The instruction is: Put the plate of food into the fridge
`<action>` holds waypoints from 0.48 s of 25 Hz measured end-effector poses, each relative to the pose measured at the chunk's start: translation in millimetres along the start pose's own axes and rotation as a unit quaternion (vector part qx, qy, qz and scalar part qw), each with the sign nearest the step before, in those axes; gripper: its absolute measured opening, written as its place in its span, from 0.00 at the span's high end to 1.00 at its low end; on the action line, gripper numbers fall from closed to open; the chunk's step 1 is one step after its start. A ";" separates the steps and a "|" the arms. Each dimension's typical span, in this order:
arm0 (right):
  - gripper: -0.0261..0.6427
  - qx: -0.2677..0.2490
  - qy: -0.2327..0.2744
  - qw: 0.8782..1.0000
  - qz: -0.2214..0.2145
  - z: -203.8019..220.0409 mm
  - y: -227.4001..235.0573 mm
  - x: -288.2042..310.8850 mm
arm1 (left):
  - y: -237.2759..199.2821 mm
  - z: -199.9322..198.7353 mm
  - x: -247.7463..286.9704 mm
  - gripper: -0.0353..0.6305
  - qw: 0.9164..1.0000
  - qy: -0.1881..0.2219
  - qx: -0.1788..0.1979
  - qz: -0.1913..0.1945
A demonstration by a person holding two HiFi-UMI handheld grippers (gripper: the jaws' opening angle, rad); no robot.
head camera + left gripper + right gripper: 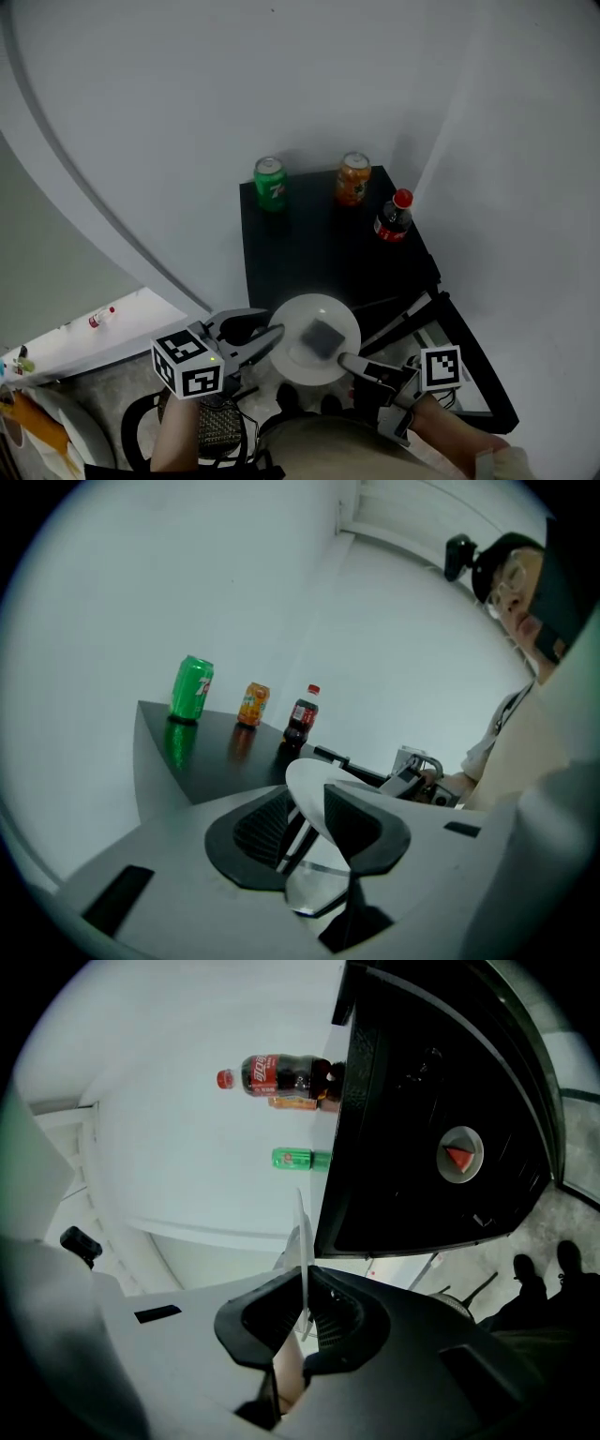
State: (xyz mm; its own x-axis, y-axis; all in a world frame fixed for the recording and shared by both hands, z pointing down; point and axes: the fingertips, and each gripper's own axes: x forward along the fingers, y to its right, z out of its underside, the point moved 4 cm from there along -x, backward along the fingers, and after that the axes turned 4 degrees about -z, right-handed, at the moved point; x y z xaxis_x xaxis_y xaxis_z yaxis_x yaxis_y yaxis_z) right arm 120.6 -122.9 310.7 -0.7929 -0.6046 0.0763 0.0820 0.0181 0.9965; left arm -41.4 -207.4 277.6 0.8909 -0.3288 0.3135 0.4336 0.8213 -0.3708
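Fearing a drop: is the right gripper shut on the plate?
Shut: the right gripper jaws pinch the plate rim.

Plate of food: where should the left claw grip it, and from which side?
The plate by its thin left rim, coming in level from the left, opposite the right claw shut on the near-right rim. The food sits mid-plate, clear of the edge.

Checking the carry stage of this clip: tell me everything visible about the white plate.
The white plate is round, smooth, ceramic or plastic by its look. It hangs face up in the air, before the black fridge. A grey block of food lies near its middle. The right gripper is shut on its near right rim; the left gripper has its jaws apart around the left rim.
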 end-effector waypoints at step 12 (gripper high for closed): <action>0.92 -0.021 -0.089 0.996 0.003 31.1 15.1 -10.2 | 35.4 64.2 -16.2 0.80 0.951 0.079 -0.266 0.138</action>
State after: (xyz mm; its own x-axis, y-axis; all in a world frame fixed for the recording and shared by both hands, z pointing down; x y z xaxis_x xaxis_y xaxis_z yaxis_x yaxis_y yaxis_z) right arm 111.1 -91.6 326.1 -0.8867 -0.4533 0.0911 0.1099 -0.0151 0.9938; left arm -49.1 -143.0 315.5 0.9718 -0.2351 0.0195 0.1493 0.5488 -0.8225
